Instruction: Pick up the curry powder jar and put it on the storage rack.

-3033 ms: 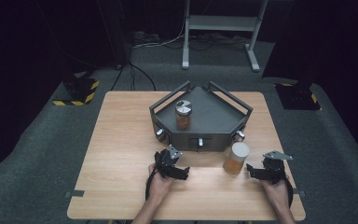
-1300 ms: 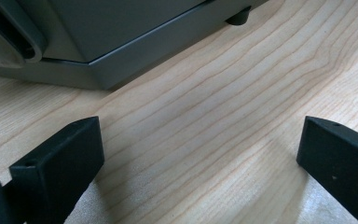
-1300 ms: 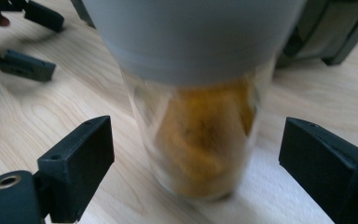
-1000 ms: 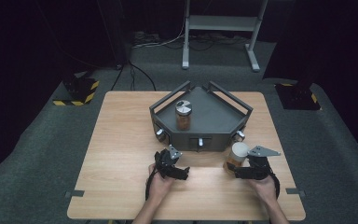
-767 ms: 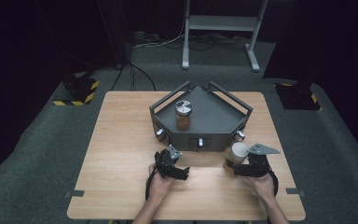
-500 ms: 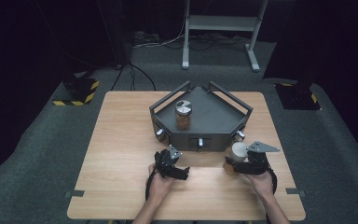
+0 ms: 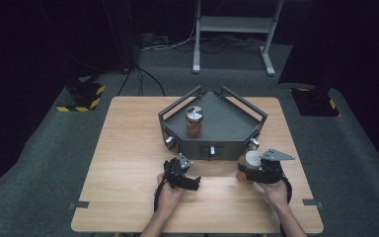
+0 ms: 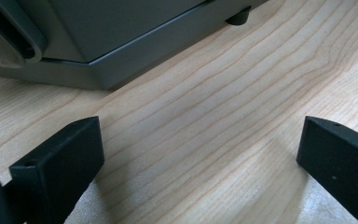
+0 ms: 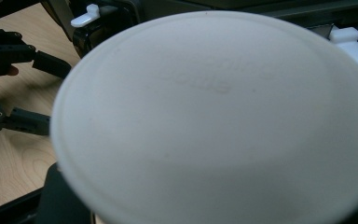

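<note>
High view: right gripper sits at the near right of the table, jaws round the lower body of a white-lidded jar. Jar stands upright on the wood, just in front of the grey tray's right corner. Jaws have just been closing with the jar between them; they now look pressed on its sides. Jar not lifted.

Right gripper view: white lid seen from just above and very close, so the grip lies low, under the lid. Contact itself is hidden behind the lid.

Left gripper rests near the table's middle, jaws wide apart, nothing between them. Left gripper view: bare wood between the jaws, tray edge ahead.

Second jar, metal lid, stands on the tray, left of centre.

Risks, as I judge them:
- Low grip on a tall jar: it could tip or swing about the pads on lifting.
- Smooth wall, likely glass: could slip if the squeeze is light.
- Tray wall and white latch are close ahead; a lift too low would knock the jar against them.
- Setting down near the second jar could knock it over.
</note>
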A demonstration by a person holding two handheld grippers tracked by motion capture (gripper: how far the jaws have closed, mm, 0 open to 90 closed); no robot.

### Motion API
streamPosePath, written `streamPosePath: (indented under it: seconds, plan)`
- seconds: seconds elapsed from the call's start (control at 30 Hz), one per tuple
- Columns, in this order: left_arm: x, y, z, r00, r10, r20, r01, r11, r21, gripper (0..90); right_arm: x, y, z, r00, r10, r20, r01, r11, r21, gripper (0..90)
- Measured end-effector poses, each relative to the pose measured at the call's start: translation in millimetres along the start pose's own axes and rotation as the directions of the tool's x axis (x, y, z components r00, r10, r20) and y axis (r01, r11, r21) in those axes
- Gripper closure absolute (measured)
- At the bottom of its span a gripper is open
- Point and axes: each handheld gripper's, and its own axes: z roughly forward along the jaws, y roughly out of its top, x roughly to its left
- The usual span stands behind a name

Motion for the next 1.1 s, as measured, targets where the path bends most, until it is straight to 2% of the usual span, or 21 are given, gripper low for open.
streamPosePath:
  seconds: [0.37, 1.1]
  plan:
    - [0.0, 0.0, 0.0, 1.0, 0.0, 0.0, 0.0, 1.0, 0.0, 0.7, -2.3, -0.3, 0.0, 1.0, -0.001, -0.009, 0.001, 1.0, -0.001, 32.2]
    - [0.1, -0.1, 0.1, 1.0, 0.001, 0.0, -0.001, 1.0, -0.001, 0.6, 0.0, -4.9, -1.0, 1.0, -0.002, 0.007, 0.002, 1.0, -0.023, 33.8]
